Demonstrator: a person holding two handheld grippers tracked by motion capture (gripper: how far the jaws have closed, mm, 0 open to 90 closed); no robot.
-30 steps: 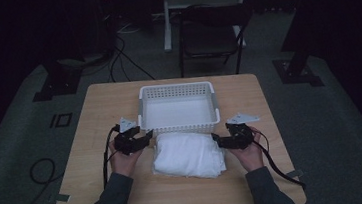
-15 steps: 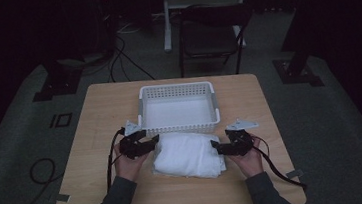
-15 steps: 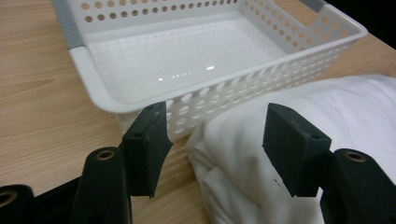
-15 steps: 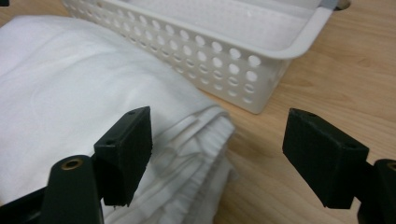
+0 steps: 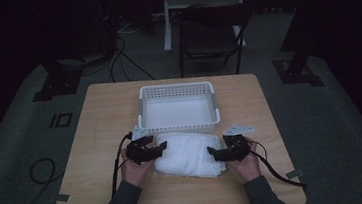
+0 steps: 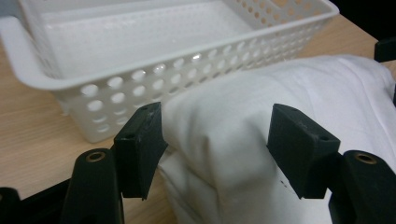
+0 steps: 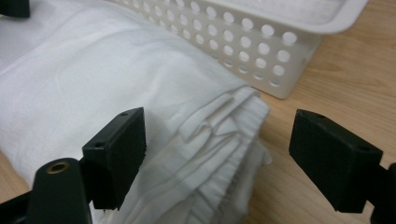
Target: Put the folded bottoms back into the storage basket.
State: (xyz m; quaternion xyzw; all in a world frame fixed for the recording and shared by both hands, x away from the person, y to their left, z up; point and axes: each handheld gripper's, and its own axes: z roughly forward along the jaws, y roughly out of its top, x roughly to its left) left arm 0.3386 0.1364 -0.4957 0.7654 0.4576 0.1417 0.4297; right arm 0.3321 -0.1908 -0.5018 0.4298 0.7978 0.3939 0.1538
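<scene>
A folded white cloth [image 5: 189, 154] lies on the wooden table [image 5: 103, 119], right in front of a white perforated basket [image 5: 179, 128]. My left gripper [image 5: 159, 150] is at the cloth's left end. In the left gripper view its jaws have just been opening and stand apart around a raised fold of the cloth [image 6: 243, 121], with the basket [image 6: 154, 88] behind. My right gripper [image 5: 213, 154] is at the cloth's right end. Its jaws have also just been opening and straddle the layered edge of the cloth [image 7: 205, 140] without pressing on it.
The basket [image 7: 261, 42] has nothing in it and stands at the table's middle back. A dark chair [image 5: 212, 28] stands beyond the table's far edge. Black cables trail from both grippers toward the near table edge. Bare wood lies left and right of the cloth.
My left hand has shifted a little toward the near edge along the cloth's left end. The right hand has stayed nearly in place. The cloth still lies flat in front of the basket.
</scene>
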